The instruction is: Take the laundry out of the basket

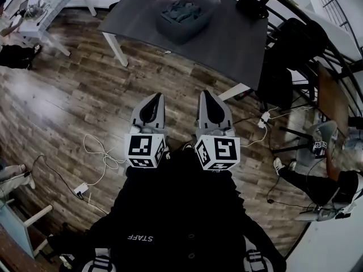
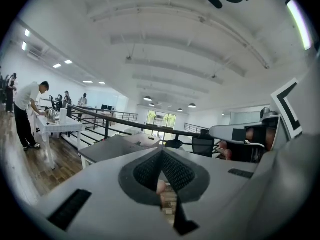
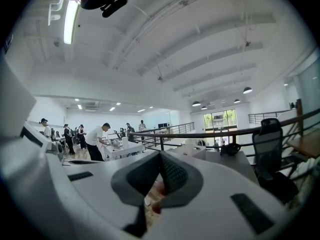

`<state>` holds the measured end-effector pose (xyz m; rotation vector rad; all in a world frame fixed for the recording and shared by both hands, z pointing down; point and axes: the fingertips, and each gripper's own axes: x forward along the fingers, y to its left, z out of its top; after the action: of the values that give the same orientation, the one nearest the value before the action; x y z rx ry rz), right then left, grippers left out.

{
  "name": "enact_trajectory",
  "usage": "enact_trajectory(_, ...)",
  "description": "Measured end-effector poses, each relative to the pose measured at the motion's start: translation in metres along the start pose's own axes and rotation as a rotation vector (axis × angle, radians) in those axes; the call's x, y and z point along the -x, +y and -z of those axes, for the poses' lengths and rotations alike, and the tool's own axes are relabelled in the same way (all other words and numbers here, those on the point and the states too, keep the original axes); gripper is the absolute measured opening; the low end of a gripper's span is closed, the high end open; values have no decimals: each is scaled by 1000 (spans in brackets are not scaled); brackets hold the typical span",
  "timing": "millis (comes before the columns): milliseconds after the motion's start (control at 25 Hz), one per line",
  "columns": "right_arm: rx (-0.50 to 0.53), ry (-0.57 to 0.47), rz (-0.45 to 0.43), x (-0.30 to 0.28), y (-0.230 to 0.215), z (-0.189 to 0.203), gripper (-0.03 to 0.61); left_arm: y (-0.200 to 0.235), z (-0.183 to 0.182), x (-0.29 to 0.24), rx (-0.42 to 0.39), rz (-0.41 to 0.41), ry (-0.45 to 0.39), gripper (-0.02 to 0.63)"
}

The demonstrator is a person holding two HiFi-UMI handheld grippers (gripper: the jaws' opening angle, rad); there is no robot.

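A grey plastic basket [image 1: 186,17] full of grey laundry [image 1: 184,10] stands on a dark grey table [image 1: 227,44] at the far side of the head view. Both grippers are held close to the person's body, well short of the table and pointing toward it. The left gripper [image 1: 153,102] is shut with nothing between its jaws, and the right gripper [image 1: 207,98] is shut and empty too. Beyond the closed left gripper [image 2: 161,154], the left gripper view shows the table [image 2: 107,150] and the basket [image 2: 142,139] far off. Past the closed right gripper [image 3: 160,156], the basket [image 3: 192,148] is small.
Wooden floor lies between me and the table, with white cables [image 1: 99,152] and a power strip [image 1: 81,188] at the left. A black bag [image 1: 252,7] sits on the table's right end. Black office chairs [image 1: 298,38] and a railing stand at the right. A white table [image 1: 45,7] is far left.
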<state>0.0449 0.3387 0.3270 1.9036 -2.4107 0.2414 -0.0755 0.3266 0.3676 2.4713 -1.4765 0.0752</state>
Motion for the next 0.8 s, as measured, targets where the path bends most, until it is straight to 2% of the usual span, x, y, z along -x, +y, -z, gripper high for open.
enact_trajectory(200, -12, 29, 26, -5, 6, 18, 14, 18, 15, 6, 3, -10, 19, -2)
enact_trajectory(440, -16, 38, 42, -18, 4, 22, 15, 38, 17, -1, 16, -30, 27, -2)
enact_trajectory(640, -33, 54, 46, -51, -13, 29, 15, 43, 22, -28, -29, -46, 39, -2)
enact_trajectory(800, -28, 46, 39, -95, -34, 28, 15, 49, 23, -70, -20, -35, 49, -2)
